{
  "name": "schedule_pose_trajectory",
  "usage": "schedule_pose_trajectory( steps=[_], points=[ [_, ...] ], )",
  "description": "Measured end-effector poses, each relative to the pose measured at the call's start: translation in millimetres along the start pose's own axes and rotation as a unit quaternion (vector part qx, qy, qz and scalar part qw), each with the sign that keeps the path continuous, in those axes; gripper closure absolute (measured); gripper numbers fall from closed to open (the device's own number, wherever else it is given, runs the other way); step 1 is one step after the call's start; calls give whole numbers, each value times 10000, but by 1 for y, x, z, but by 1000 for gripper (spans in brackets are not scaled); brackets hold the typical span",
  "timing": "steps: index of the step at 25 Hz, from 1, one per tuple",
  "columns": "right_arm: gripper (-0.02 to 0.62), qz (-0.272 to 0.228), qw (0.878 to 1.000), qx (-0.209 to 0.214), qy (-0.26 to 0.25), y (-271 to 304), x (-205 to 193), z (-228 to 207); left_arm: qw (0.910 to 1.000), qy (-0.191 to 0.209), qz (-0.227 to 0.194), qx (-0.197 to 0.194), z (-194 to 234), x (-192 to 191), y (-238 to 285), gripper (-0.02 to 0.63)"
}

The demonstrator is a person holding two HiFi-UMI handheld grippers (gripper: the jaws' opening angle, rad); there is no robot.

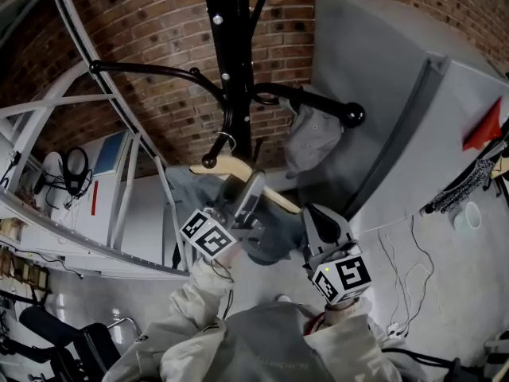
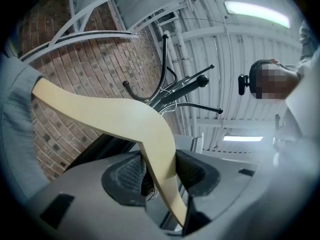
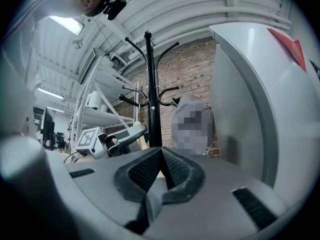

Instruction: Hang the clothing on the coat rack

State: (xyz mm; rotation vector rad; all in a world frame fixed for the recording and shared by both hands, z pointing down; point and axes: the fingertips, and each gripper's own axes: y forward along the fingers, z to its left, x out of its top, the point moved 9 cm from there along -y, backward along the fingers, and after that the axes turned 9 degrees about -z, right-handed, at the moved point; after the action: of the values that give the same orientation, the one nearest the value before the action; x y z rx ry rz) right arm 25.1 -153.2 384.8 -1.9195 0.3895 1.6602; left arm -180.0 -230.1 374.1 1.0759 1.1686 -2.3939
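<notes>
Black rack (image 1: 236, 70) stands against brick wall (image 1: 159, 30). Grey clothing (image 1: 274, 241) drapes over wooden hanger (image 1: 238, 168), by a lower rack prong. Right tongs (image 3: 161, 169) pinch the clothing; left tongs (image 2: 159, 171) stand apart around the hanger.

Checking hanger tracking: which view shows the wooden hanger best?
Left gripper view: the wooden hanger spans the frame, close and sharp. Head view shows it small by the coat rack; right gripper view catches only a sliver.
</notes>
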Motion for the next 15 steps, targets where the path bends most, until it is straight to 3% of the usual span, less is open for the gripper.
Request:
schedule_pose_trajectory(
  steps=[7, 15],
  points=[
    [574, -7, 9997, -241, -36, -14, -2, 29, 9982, -475, 281, 244, 12, -8, -30, 391],
    [574, 115, 9991, -400, -43, -25, -8, 54, 9976, -396, 513, 237, 1, -10, -72, 391]
  ],
)
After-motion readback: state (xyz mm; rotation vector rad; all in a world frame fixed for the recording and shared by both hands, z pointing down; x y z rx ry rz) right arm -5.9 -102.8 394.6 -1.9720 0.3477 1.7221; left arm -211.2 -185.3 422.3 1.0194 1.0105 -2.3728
